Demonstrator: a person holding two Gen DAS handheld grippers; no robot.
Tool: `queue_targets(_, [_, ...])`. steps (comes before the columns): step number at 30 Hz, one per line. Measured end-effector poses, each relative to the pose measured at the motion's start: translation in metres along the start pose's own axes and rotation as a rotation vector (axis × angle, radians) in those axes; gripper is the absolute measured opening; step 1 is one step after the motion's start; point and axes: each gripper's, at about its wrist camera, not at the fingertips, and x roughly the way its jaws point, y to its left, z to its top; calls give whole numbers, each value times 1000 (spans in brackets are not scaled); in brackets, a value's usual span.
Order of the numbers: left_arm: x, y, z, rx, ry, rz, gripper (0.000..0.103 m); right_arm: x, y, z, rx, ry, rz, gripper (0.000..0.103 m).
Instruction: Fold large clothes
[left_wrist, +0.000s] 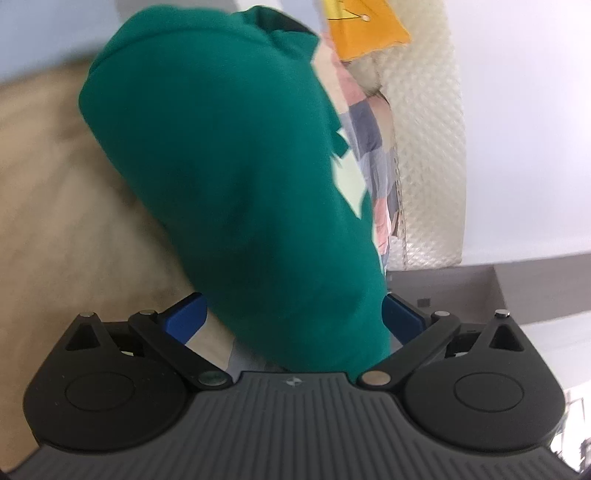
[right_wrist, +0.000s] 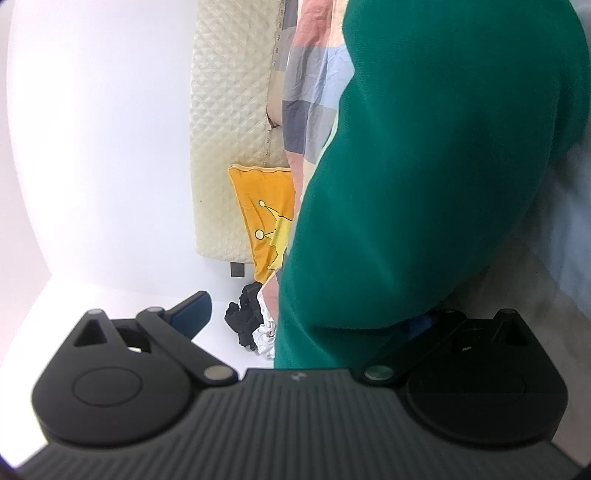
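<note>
Large dark green knit garment (left_wrist: 236, 177) bunched in a thick roll, running from between the left gripper (left_wrist: 293, 321) jaws out far over a blurred tan surface (left_wrist: 55, 221). Left jaws spread wide, blue pads either side of the cloth, not pressing it. From the right wrist view the same green garment (right_wrist: 424, 166) fills the right side and covers one finger of the right gripper (right_wrist: 306, 317); its jaws also stand wide apart. Far behind: cream quilted mattress (right_wrist: 229, 129), checked pastel blanket (right_wrist: 310, 81), orange cushion (right_wrist: 262, 214), small dark clothing heap (right_wrist: 243, 317)
</note>
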Motion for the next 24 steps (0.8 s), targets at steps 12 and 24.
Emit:
queue_targets(12, [17,4,6,-35,-74,84,103,-9,-13,-10,36,-9,-160,103])
queue_targets(24, [27,20,48,-197,-240,76,101,-36,-17,12,127,-176,-280,103])
